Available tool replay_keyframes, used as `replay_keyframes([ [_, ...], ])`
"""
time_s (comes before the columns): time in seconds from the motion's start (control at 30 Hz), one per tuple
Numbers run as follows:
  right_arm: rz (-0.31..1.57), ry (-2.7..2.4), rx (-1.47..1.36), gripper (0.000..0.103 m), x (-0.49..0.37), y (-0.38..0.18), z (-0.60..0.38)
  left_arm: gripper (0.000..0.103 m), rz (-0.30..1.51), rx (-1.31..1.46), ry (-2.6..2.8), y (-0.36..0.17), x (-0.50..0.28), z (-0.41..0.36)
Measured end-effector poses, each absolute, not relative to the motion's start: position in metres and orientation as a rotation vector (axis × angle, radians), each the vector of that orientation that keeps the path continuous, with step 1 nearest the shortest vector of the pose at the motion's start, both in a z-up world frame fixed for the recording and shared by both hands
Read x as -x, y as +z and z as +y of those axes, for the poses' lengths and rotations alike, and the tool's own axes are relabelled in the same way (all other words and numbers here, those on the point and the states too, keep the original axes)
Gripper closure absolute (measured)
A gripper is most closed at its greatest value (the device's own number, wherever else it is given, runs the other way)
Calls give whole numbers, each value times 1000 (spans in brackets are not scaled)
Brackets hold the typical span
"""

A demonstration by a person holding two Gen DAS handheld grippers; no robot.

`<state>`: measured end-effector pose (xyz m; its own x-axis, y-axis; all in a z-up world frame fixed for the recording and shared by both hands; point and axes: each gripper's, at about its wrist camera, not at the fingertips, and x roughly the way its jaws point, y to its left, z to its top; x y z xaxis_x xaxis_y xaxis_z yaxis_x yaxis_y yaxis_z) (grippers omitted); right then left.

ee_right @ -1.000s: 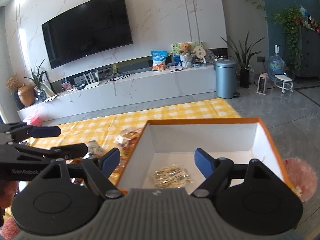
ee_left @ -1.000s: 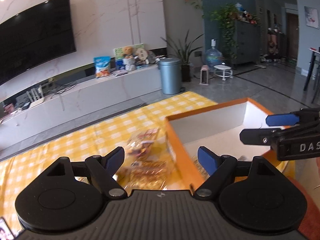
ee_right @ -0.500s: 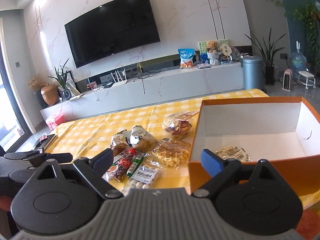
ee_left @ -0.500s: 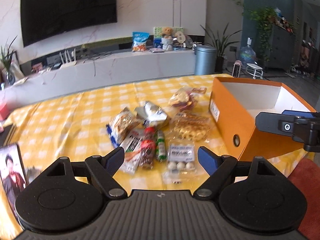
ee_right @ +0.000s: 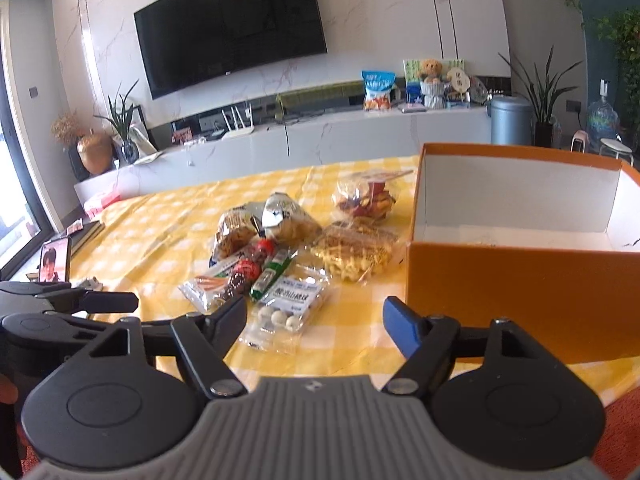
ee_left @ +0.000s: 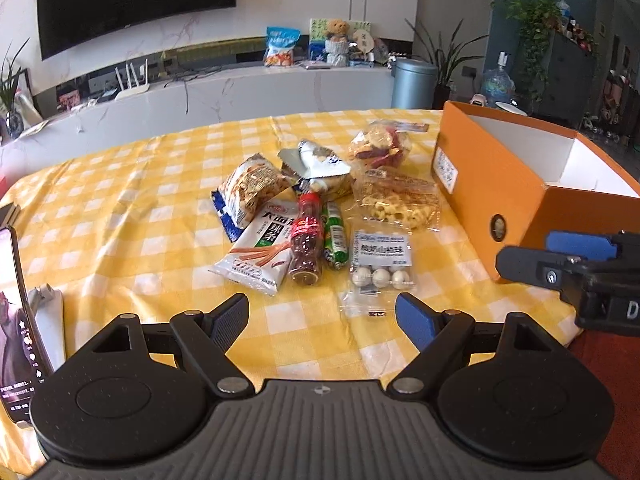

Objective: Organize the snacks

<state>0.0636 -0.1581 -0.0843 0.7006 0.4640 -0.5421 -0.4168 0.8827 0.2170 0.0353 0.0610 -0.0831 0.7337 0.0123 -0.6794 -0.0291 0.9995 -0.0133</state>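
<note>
Several snack packs lie in a heap on the yellow checked tablecloth: a clear pack of white balls nearest, a red-capped bottle, a green tube, a white stick-snack pack, and crinkled bags behind. An open orange box with a white inside stands to their right; it also shows in the right wrist view. My left gripper is open and empty, held near the table's front edge before the ball pack. My right gripper is open and empty, just in front of the box and the ball pack.
A phone on a stand is at the table's left edge. Beyond the table are a white TV bench, a wall TV, a grey bin and plants.
Both grippers have pulled back and away from the box towards the table's front edge. The whole snack heap has come into view. Both stay open and empty.
</note>
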Motion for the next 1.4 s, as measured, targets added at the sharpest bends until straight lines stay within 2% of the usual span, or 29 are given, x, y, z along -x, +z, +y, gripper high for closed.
replay_keyframes([
  [0.23,701,534,-85,33,-73,-101,-134,12,776,23,73,-83,-50,75],
  [0.33,722,542,-89,41,-81,-106,-124,22,788,18,77,-82,-57,80],
  [0.4,746,547,-103,45,-89,-109,-118,24,795,24,80,-83,-63,83],
  [0.53,777,498,-104,45,-103,-115,-106,24,796,43,97,-85,-72,88],
  [0.63,812,473,-140,40,-116,-119,-101,27,806,30,109,-89,-79,91],
  [0.93,864,457,-88,25,-139,-135,-77,25,871,-75,93,-101,-102,107],
  [1.03,880,447,-70,24,-143,-141,-69,24,885,-129,63,-104,-107,110],
  [1.17,886,439,-22,24,-148,-149,-62,18,917,-204,-18,-107,-114,112],
  [1.3,850,474,21,34,-145,-150,-62,14,961,-264,-110,-113,-125,108],
  [1.4,844,478,36,35,-143,-151,-67,14,973,-324,-149,-120,-129,102],
])
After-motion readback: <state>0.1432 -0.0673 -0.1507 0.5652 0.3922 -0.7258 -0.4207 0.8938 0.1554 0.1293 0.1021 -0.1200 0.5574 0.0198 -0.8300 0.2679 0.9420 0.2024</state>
